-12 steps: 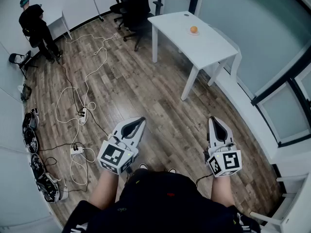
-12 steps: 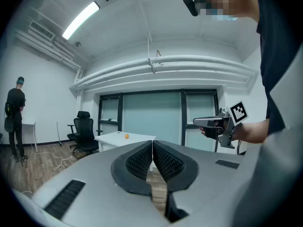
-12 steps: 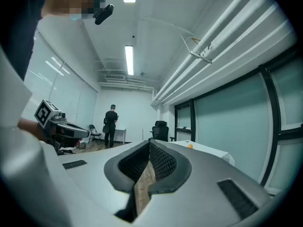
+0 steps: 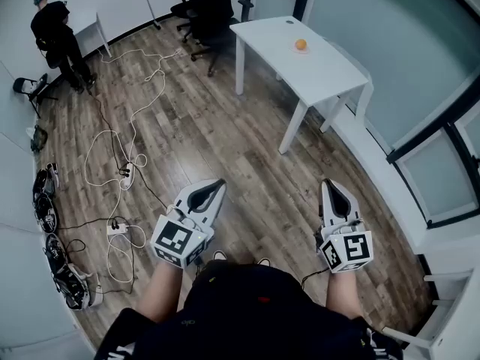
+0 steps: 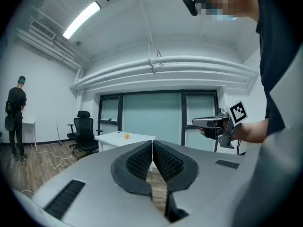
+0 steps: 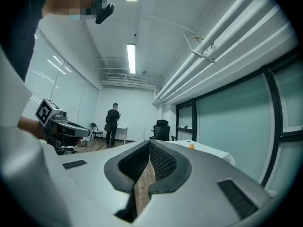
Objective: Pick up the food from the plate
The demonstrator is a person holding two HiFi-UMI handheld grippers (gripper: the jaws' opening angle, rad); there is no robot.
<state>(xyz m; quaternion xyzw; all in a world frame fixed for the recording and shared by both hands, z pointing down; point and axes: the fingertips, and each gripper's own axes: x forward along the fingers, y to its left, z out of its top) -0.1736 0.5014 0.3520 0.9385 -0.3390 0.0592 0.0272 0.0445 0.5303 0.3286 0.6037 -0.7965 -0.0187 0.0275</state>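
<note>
An orange round food item [image 4: 301,44] sits on a small plate [image 4: 299,50] on the white table [image 4: 330,73] far across the room. It also shows small in the left gripper view as the orange food [image 5: 126,136] and in the right gripper view as the orange food [image 6: 191,146]. My left gripper [image 4: 215,187] and right gripper [image 4: 331,187] are held close to my body, well short of the table. Both are shut with nothing between the pads.
Black office chairs [image 4: 201,6] stand behind the table. White cables and power strips [image 4: 124,175] trail over the wooden floor at left, with gear [image 4: 56,268] along the left wall. A person in black [image 4: 56,40] stands by a small desk at the far left.
The view has shifted very slightly; the person at the far left has moved a little. Both grippers hold the same pose.
</note>
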